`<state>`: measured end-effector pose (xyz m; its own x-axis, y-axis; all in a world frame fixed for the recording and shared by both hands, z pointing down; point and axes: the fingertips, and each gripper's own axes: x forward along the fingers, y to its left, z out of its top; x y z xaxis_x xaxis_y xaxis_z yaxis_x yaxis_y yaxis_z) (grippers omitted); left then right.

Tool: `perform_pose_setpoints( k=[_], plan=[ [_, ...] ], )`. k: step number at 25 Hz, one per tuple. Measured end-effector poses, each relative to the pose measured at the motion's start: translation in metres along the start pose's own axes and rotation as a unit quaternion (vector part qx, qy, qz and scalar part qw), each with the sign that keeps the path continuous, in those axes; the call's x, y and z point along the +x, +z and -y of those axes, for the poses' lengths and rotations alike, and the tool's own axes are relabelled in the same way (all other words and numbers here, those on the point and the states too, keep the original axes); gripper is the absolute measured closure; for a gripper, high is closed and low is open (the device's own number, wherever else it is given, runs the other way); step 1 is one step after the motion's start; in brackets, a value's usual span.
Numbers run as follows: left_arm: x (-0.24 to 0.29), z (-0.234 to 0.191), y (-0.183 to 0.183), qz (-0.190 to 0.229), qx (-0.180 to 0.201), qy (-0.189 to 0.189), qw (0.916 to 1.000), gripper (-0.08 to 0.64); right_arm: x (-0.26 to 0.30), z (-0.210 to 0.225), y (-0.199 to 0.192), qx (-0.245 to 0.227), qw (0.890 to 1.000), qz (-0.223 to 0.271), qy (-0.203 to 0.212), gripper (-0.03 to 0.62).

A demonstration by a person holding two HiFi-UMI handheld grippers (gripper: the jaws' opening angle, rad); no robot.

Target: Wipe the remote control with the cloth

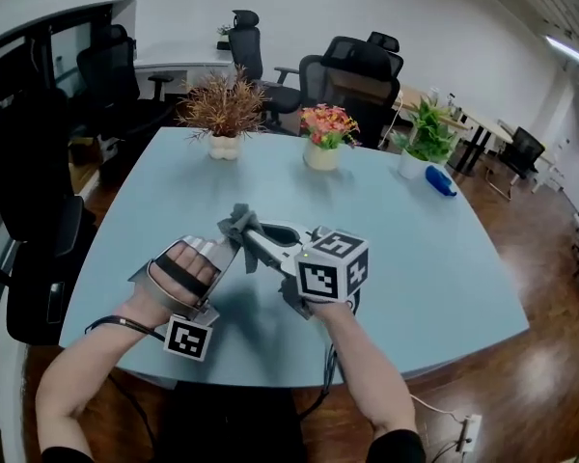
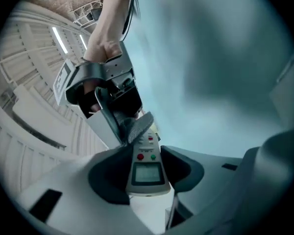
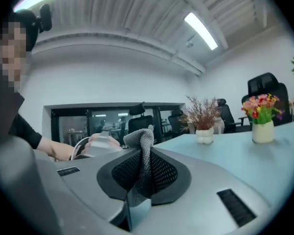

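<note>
Pressing too hard at the far tip is the main risk, I judge: the left gripper (image 2: pixel 147 152) is clamped on the remote control (image 2: pixel 147 173) only at its display end, gripping the narrow sides, so a push from the cloth (image 3: pixel 141 140) out at the button end acts like a lever and could swing the remote in the pads or slide it out onto the blue table (image 1: pixel 434 258). The right gripper (image 3: pixel 143 168) is clenched on a thin fold of the grey cloth, with a small tuft standing up past the jaws; dragging that tuft against the buttons could pull it free, or the hard jaw tips could scrape the face instead of the fabric (the tuft is not much to wipe with). The remote is held in the air between the two grippers over the near part of the table. Its long axis runs along the line of the left gripper's jaws, roughly level, display end nearest that gripper and the red and green buttons and keypad pointing away toward the right gripper. In the left gripper view the cloth touches that far end.
</note>
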<state>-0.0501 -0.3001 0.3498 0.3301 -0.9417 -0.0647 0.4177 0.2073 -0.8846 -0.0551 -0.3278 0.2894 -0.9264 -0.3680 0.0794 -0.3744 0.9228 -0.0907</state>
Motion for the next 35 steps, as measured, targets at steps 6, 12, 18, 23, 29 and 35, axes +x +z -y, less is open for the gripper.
perform_pose_setpoints(
  k=[6, 12, 18, 23, 29, 35],
  plan=[
    [-0.009, -0.011, 0.001, 0.001, -0.008, 0.013, 0.9999, 0.380, -0.027, 0.048, 0.000, -0.034, 0.994, -0.022, -0.103, 0.568],
    [-0.022, -0.016, 0.006, 0.019, 0.063, 0.019, 0.9977, 0.380, -0.024, 0.044, -0.011, -0.058, 0.991, -0.058, -0.106, 0.568],
    [-0.040, -0.012, 0.020, 0.090, 0.238, 0.019, 0.9669, 0.379, -0.029, -0.029, 0.024, -0.003, 0.996, 0.023, 0.088, 0.568],
    [-0.063, 0.003, 0.052, 0.192, 0.356, -0.003, 0.9145, 0.376, -0.017, -0.061, -0.031, -0.003, 0.979, -0.115, 0.169, 0.568],
    [-0.056, -0.036, 0.030, 0.129, 0.211, 0.006, 0.9689, 0.374, -0.033, -0.027, -0.066, 0.036, 0.968, -0.197, 0.149, 0.569],
    [-0.031, -0.041, -0.002, 0.156, -0.168, -0.129, 0.9647, 0.376, -0.035, 0.037, -0.079, -0.026, 0.973, -0.227, -0.023, 0.568]
  ],
)
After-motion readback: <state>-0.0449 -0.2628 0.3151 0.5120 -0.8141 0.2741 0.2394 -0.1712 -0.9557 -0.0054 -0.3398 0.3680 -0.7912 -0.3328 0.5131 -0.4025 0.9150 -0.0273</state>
